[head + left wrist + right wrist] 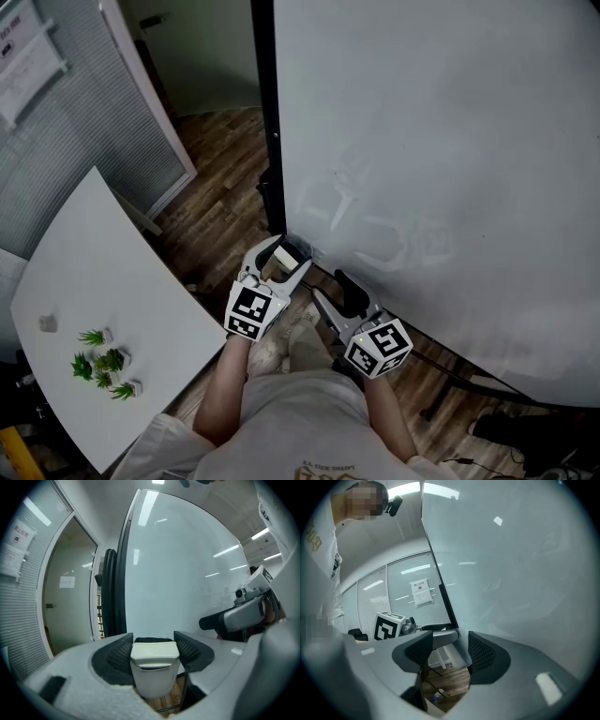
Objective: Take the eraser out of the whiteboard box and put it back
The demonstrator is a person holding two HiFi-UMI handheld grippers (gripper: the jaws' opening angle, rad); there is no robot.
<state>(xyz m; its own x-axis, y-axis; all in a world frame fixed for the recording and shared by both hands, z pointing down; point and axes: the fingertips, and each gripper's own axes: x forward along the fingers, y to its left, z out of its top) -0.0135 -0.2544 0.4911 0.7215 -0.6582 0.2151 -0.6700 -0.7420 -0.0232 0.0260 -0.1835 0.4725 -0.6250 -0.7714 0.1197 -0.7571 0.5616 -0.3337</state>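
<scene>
The person stands at the near left corner of a large whiteboard point(441, 141), with both tongs held out low in front of the white shirt point(300, 422). The left gripper point(287, 251) points at the board's lower left corner. In the left gripper view its two dark ribbed pads point(119, 654) lie against the sides of the eraser point(154, 660), a white block with a black felt strip on its far edge, so the tongs are clamped on it. The eraser sits upright between the jaws, just in front of the board's face and next to its dark frame. The whiteboard box cannot be told apart from the eraser in any view, so whether the eraser is in it or out cannot be said.

The right gripper point(330, 287) is just to the right of the left one and slightly nearer. Its jaws stand apart with nothing between them, and only the wooden floor point(220, 178) shows through the gap.

To the left stands a white table point(103, 272) with small green plants point(103, 361) near its near edge
</scene>
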